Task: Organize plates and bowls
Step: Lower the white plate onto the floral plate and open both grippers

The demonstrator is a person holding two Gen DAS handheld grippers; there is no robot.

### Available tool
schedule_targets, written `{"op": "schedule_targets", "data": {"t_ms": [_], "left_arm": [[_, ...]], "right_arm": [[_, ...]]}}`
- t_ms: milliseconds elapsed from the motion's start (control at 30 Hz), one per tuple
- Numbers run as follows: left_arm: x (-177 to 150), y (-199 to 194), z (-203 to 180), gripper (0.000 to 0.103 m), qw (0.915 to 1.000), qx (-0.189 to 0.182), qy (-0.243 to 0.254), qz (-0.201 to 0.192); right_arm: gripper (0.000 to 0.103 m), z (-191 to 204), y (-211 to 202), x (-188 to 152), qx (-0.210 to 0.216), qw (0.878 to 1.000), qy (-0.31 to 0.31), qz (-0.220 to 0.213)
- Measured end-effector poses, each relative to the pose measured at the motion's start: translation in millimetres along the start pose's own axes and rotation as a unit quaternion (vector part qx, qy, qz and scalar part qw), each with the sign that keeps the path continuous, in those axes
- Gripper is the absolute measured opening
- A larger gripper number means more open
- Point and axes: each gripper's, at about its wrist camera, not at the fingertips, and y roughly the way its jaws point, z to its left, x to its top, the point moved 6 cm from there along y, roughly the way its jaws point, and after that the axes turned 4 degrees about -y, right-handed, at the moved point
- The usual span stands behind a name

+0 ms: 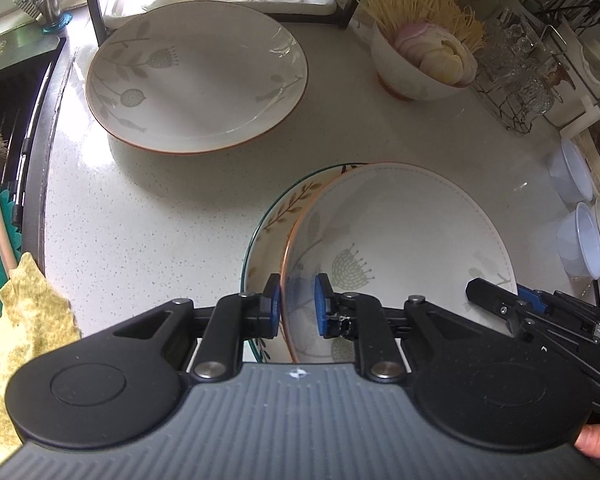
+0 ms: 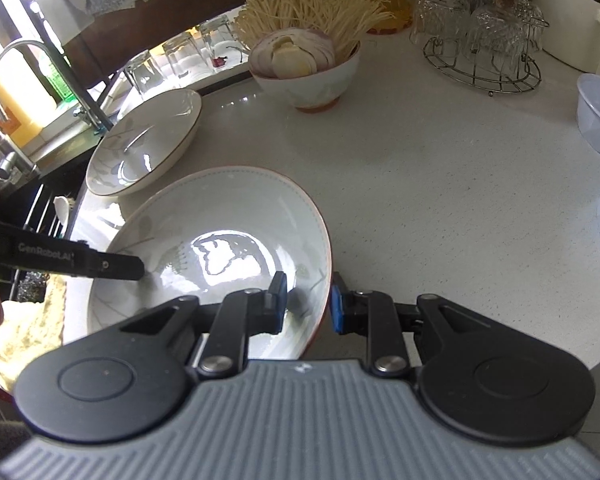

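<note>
**Both grippers on the bowl's rim**

Left gripper [image 1: 297, 306] pinches the near-left rim of the glossy white, leaf-printed bowl [image 1: 412, 236], nested in a green-rimmed bowl [image 1: 272, 224]. Right gripper [image 2: 309, 302] straddles the right rim, pads apparently clamping. Bare countertop [image 2: 440, 208] lies open to the right

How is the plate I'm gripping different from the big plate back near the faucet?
The gripped plate sits on a green-rimmed plate; the far plate lies alone on the counter. The left gripper and right gripper straddle the gripped plate's rim; nothing touches the far plate. Both are white with grey leaf prints and orange-brown rims.
</note>
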Motion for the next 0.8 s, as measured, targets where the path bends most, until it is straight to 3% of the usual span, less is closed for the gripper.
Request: {"op": "schedule_targets", "data": {"t_ms": [333,800], "left_arm": [[7.5,2.1,1.3,0.023,0.9994,0.027,0.014,0.018],[9.5,-10.5,10.3,0.026,0.9989,0.009,-0.017,0.042]], "right_arm": [[0.026,4.9,10.5,0.8,0.001,1.000,0.009,0.002],[0.027,5.0,22.2,4.5,0.025,0.999,0.024,0.010]]}}
